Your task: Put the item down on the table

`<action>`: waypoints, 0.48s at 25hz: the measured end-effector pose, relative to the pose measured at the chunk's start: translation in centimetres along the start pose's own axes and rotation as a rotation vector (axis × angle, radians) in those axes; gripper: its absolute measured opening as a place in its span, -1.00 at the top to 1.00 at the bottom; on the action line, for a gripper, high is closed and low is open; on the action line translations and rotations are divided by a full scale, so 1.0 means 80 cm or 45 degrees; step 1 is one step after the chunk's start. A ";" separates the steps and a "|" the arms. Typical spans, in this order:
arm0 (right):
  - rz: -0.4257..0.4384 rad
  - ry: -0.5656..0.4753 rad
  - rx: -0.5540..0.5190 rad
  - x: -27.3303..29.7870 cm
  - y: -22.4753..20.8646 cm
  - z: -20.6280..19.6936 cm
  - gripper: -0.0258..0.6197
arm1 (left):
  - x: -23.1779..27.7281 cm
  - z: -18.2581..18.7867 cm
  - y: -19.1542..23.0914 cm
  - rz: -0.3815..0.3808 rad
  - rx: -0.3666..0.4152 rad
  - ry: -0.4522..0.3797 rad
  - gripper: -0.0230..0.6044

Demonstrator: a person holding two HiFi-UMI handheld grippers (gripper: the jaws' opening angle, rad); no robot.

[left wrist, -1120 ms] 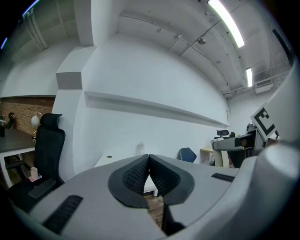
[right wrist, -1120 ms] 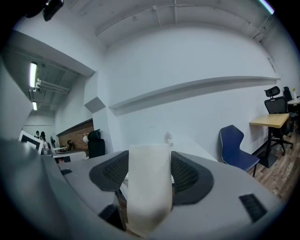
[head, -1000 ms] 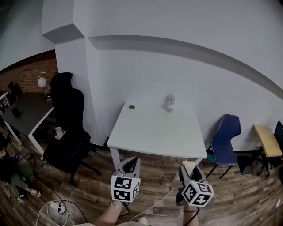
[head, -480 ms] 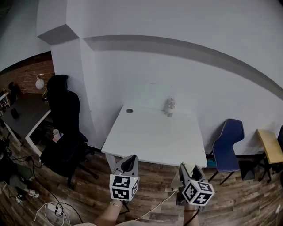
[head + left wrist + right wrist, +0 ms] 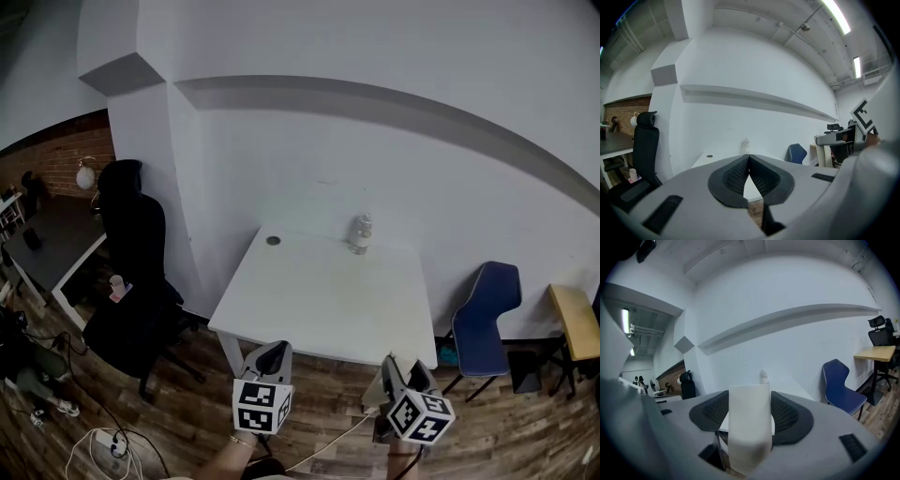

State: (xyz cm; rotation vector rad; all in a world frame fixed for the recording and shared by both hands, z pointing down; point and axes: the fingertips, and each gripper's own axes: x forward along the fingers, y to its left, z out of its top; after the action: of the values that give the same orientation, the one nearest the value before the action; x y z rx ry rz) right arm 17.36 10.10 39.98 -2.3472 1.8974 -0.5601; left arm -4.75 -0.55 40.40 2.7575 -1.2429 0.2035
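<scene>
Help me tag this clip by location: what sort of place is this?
Likely an office workspace: a white table against a plain wall, a black office chair by a dark desk at left, a blue chair and wooden desk at right.

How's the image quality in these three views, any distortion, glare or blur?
Head view: fisheye bends the wall ledge into an arc. Left gripper view: the ceiling light blows out white. Right gripper view: the white item in the right gripper looks soft, with dark corners.
</scene>
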 end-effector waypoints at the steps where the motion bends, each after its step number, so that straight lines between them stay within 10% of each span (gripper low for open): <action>1: -0.001 0.007 0.004 0.000 -0.002 -0.004 0.00 | 0.001 -0.004 -0.001 -0.003 -0.009 0.012 0.87; 12: -0.063 0.038 0.029 0.009 -0.033 -0.019 0.00 | 0.038 -0.011 -0.021 -0.077 -0.002 0.016 0.87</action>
State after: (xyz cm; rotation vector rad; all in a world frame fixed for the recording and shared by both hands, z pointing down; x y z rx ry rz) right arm 19.43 10.28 42.30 -2.3914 1.8395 -0.6213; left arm -1.54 -1.56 41.70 2.7831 -1.1543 0.2141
